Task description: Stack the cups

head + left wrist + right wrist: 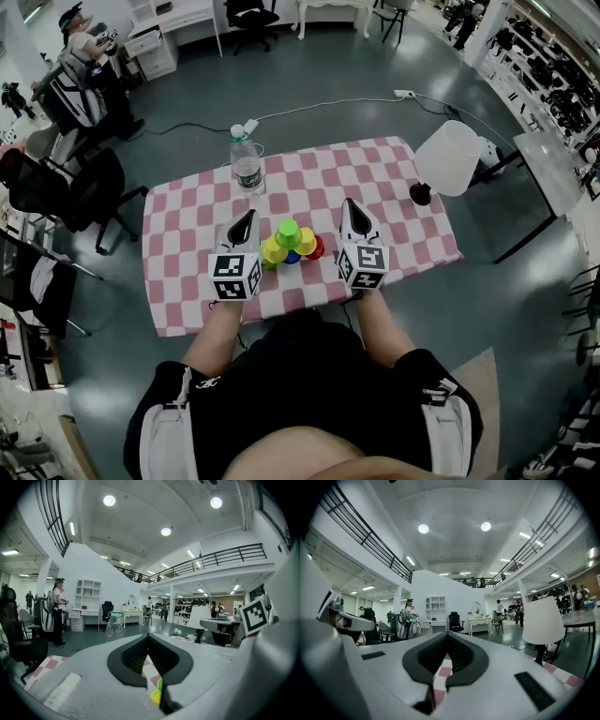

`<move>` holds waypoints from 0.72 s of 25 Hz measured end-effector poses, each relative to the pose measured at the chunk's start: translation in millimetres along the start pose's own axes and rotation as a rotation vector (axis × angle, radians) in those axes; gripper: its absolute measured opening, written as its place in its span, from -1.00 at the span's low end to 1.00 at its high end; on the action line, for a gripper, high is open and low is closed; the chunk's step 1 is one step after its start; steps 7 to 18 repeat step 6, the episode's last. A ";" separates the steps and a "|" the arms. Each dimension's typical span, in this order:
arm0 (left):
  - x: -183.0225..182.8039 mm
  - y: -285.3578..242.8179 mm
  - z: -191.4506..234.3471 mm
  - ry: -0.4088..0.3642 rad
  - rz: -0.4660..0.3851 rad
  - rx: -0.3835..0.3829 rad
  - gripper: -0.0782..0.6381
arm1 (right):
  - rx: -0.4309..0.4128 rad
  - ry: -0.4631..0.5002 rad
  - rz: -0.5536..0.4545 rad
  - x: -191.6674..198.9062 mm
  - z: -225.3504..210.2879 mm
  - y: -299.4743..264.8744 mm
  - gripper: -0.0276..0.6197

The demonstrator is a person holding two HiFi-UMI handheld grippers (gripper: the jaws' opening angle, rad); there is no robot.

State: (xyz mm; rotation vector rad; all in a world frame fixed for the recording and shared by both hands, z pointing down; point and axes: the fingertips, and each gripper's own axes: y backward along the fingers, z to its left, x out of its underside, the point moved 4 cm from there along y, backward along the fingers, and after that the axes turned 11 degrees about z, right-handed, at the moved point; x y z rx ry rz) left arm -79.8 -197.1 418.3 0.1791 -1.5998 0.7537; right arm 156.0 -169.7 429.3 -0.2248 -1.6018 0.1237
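A small cluster of bright plastic cups (290, 244) sits on the near middle of my desk (187, 244), which wears a pink-and-white checked cloth. A green cup (288, 231) stands upside down on top, with yellow, red and blue ones below. They look light, thin-walled and smooth, so I judge they would tip or skid easily. A gentle hold on the side wall, near the rim, seems best. My left tongs (249, 216) rest just beside the cluster, pressed together and empty. My right tongs (349, 204) flank the other side, also closed on nothing. Farther back stand a water bottle (246, 164) and a white lamp (448, 157).
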 end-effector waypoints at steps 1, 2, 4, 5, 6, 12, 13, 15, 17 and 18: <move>0.8 1.0 0.7 0.003 -0.001 -0.002 -0.74 | -0.006 0.003 0.002 1.0 1.9 0.7 -0.91; 1.4 1.8 1.4 0.004 -0.002 -0.003 -0.74 | -0.011 0.006 0.003 1.8 3.6 1.2 -0.91; 1.4 2.9 2.4 0.005 -0.006 -0.004 -0.74 | -0.019 0.012 0.004 2.6 6.0 1.8 -0.91; 1.2 3.4 2.8 0.005 -0.008 -0.004 -0.74 | -0.022 0.014 0.005 2.8 6.9 2.1 -0.91; 1.0 4.0 3.1 0.005 -0.010 -0.004 -0.74 | -0.025 0.017 0.005 2.9 7.7 2.4 -0.91; 1.0 4.0 3.1 0.005 -0.010 -0.004 -0.74 | -0.025 0.017 0.005 2.9 7.7 2.4 -0.91; 1.0 4.0 3.1 0.005 -0.010 -0.004 -0.74 | -0.025 0.017 0.005 2.9 7.7 2.4 -0.91; 1.0 4.0 3.1 0.005 -0.010 -0.004 -0.74 | -0.025 0.017 0.005 2.9 7.7 2.4 -0.91; 1.0 4.0 3.1 0.005 -0.010 -0.004 -0.74 | -0.025 0.017 0.005 2.9 7.7 2.4 -0.91; 1.0 4.0 3.1 0.005 -0.010 -0.004 -0.74 | -0.025 0.017 0.005 2.9 7.7 2.4 -0.91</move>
